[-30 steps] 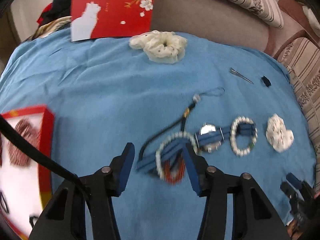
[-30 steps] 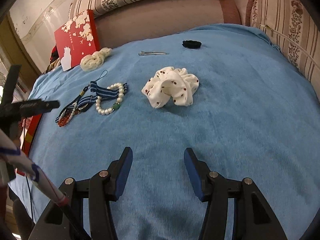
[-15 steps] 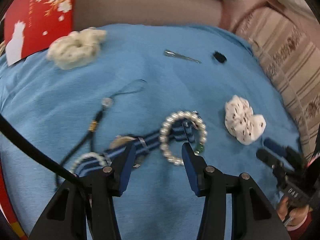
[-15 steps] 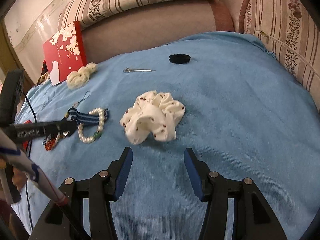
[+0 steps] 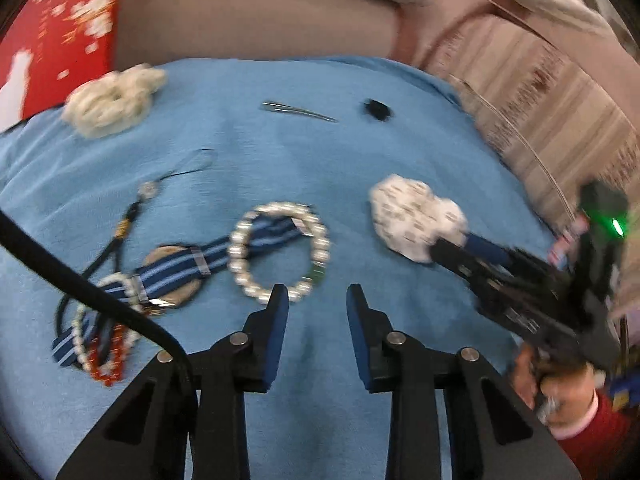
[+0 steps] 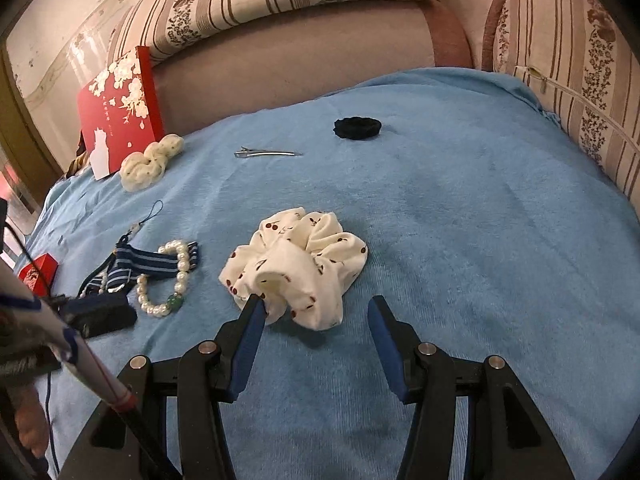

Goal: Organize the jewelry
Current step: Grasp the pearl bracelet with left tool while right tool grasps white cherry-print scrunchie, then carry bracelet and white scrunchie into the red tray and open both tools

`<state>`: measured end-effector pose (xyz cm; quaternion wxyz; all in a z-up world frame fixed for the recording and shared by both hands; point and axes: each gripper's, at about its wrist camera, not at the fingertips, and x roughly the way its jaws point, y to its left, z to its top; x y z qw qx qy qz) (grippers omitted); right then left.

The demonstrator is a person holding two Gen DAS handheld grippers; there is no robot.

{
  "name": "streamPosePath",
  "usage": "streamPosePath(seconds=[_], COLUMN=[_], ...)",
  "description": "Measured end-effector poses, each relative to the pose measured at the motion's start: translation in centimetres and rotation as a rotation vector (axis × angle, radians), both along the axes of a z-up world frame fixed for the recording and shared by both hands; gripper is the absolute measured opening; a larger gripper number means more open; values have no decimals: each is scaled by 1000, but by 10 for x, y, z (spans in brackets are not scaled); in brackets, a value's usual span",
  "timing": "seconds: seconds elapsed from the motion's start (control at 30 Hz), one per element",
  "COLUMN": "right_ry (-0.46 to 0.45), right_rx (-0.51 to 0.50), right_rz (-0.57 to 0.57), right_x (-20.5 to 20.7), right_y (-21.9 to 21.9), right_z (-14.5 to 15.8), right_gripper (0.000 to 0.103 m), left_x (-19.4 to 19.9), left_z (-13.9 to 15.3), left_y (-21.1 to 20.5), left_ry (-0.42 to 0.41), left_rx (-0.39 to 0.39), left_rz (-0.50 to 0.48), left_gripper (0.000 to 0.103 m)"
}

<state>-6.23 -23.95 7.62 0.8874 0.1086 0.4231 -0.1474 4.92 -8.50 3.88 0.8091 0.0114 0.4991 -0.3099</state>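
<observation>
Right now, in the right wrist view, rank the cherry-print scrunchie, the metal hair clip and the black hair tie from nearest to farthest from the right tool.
1. Cherry-print scrunchie, just ahead of the right tool.
2. Metal hair clip, farther back, to the left.
3. Black hair tie, farthest back, slightly right.

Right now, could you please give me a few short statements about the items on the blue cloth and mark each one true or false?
1. The pearl bracelet lies over the blue striped strap. True.
2. The right tool is clamped on the cherry-print scrunchie. False: its fingers stand apart, the scrunchie's near edge just between their tips, not pressed.
3. The silver hair clip lies between the cream scrunchie and the black hair tie. True.
4. The left tool holds the pearl bracelet. False: nothing sits between its closing fingers.
5. The red box lid lies flat. False: it leans upright against the sofa back.
</observation>
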Motion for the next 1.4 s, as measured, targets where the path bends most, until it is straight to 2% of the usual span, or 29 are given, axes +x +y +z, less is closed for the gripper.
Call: streamPosePath(seconds=[0.13, 0.27, 0.33, 0.37, 0.43, 0.47, 0.57, 0.67, 0.9, 1.03, 1.1, 1.23, 1.4], right_ry=[4, 6, 13, 22, 30, 34, 19, -27, -128, -160, -171, -177, -160], right_rx=[35, 67, 57, 57, 63, 66, 63, 49, 7, -3, -15, -24, -24], right_rz=[-2, -13, -15, -15, -2, 4, 17, 35, 92, 138, 167, 241, 349], right_x=[9, 10, 12, 13, 16, 17, 13, 1, -26, -37, -41, -42, -38], right_y=[-6, -11, -11, -11, -11, -11, -5, 6, 41, 70, 88, 129, 183], right_z=[-5, -12, -14, -15, -16, -16, -6, 19, 86, 111, 120, 127, 126], right_gripper=[58, 56, 35, 31, 10, 9, 5, 5, 5, 5, 5, 5, 5], left_x=[6, 19, 23, 21, 19, 19, 21, 13, -36, -63, -75, -95, -106], left_z=[-13, -24, -31, -31, -32, -30, -23, -3, 78, 118, 136, 159, 159], left_y=[-29, -42, -42, -42, -46, -47, -41, -21, 56, 105, 133, 182, 244], left_ry=[-20, -39, -10, -19, -43, -50, -2, 10, -14, -55, -82, -154, -136], left_rx=[85, 142, 158, 162, 195, 209, 154, 68, -147, -219, -224, -157, -104], left_rz=[-80, -82, -83, -82, -84, -84, -69, -32, 56, 123, 163, 256, 360], left_gripper=[29, 29, 29, 29, 27, 12, 11, 11, 11, 11, 11, 11, 11])
